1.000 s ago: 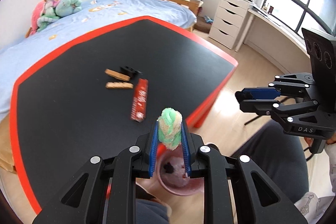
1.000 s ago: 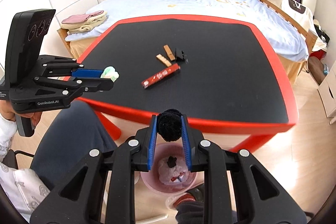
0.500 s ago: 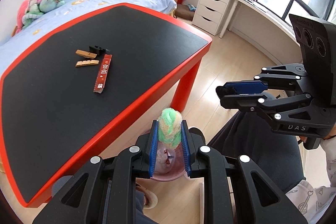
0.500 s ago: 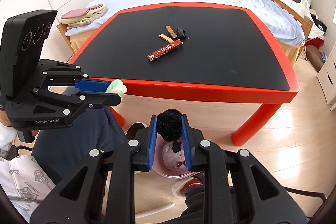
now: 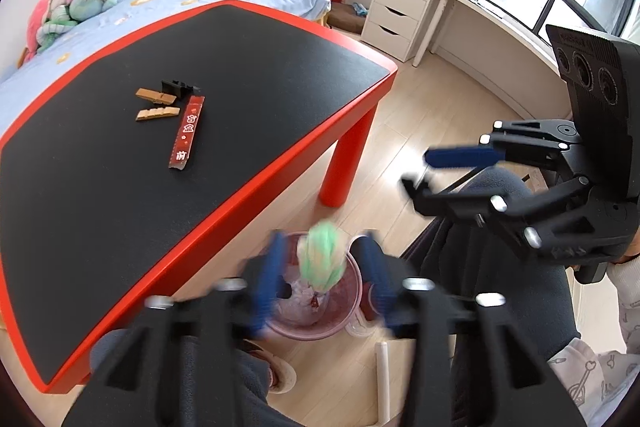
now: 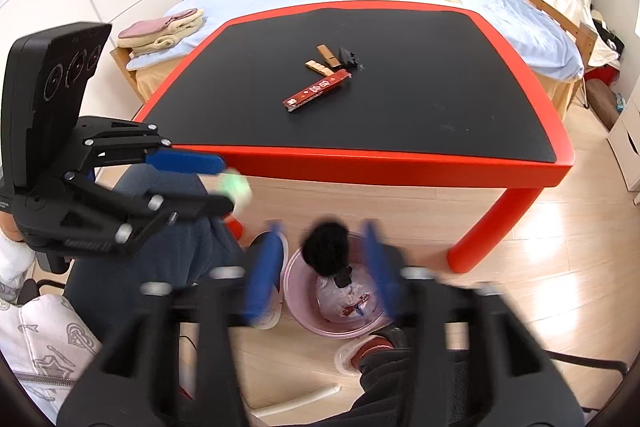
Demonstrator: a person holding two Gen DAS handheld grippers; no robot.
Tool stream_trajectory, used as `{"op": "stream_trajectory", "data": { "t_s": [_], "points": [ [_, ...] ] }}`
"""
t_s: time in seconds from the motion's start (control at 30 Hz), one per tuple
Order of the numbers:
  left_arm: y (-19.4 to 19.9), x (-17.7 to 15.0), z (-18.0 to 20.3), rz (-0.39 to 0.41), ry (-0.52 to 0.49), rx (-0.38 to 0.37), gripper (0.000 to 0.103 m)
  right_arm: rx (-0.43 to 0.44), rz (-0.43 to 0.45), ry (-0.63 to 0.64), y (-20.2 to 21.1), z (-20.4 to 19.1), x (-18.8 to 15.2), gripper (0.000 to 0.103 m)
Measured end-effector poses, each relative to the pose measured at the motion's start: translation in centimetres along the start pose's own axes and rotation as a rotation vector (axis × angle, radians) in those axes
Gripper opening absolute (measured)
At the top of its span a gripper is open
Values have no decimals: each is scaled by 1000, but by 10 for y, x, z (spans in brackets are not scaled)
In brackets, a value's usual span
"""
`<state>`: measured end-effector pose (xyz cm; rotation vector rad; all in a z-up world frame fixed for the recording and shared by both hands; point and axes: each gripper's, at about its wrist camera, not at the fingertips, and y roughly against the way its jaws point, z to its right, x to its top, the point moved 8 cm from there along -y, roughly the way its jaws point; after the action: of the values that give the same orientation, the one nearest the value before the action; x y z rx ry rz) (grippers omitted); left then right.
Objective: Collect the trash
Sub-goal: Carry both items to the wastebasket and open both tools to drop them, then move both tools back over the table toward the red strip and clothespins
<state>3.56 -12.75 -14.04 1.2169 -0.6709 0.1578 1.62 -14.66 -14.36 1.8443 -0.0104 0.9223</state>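
Both grippers hang over a pink bin on the floor beside the red-edged black table. My left gripper is open; a green and cream ball sits loose between its spread blue fingers, above the bin. My right gripper is open too; a black fuzzy ball is between its fingers, over the bin. The bin holds white paper, a small black piece and a red scrap. On the table lie a red wrapper, two wooden pieces and a black clip.
My dark-trousered legs and slippered feet flank the bin. A red table leg stands right of it. A white stick lies on the wooden floor. A bed with plush toys is behind the table; white drawers stand by the window.
Both grippers have opened from shut, and the green ball and the black ball are now free between the fingers. Both grippers have dropped closer to the bin.
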Motion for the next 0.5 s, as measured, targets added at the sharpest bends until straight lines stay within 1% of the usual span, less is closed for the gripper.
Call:
{"op": "stream_trajectory", "data": {
  "t_s": [0.03, 0.07, 0.1, 0.17, 0.2, 0.5],
  "points": [
    [0, 0, -2, 4, 9, 5, 74, -5, 2, -5, 0, 1, 0, 71],
    [1, 0, -3, 13, 17, 9, 86, -12, 1, -8, 0, 2, -1, 80],
    [3, 1, -5, 22, 24, 17, 90, -24, -3, -12, -1, 4, -2, 90],
    [4, 1, -10, 29, 36, 35, 92, -26, -3, -22, -1, 6, -3, 93],
    [5, 1, -12, 30, 40, 42, 95, -29, -6, -29, -2, 7, -3, 97],
    [13, 3, -25, 47, 64, 75, 95, -37, -19, -54, -6, 10, -5, 100]
  ]
}}
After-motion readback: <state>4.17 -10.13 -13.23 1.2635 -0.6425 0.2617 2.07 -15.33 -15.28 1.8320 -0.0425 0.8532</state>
